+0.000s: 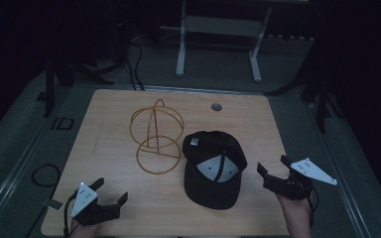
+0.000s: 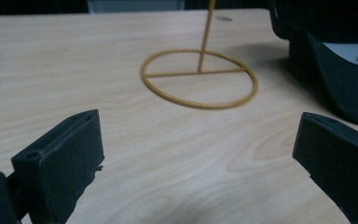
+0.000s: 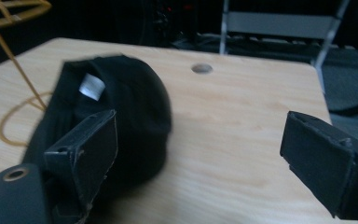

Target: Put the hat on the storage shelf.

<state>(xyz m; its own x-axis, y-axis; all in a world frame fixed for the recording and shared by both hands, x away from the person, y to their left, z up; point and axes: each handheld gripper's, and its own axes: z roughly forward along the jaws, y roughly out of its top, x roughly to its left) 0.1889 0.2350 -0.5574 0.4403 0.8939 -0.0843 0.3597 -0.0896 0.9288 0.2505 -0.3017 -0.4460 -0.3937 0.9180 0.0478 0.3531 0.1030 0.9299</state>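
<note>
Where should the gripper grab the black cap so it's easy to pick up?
Probably the brim, taken from the near edge of the table. The cap lies upside down with the brim pointing toward the person; it is flat and thin, so open jaws can slip over it. The right gripper is closest.

A matt black cloth cap [image 1: 213, 168] and thin yellow wire stand [image 1: 157, 136] sit on smooth pale wood-grain table [image 1: 109, 114].

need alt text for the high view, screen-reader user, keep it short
A black cap lies upside down on a wooden table, right of a yellow wire stand with a round base. A person's hands hold two open grippers near the table's front edge: the left gripper at the front left, the right gripper beside the cap. The room around is dark.
</note>
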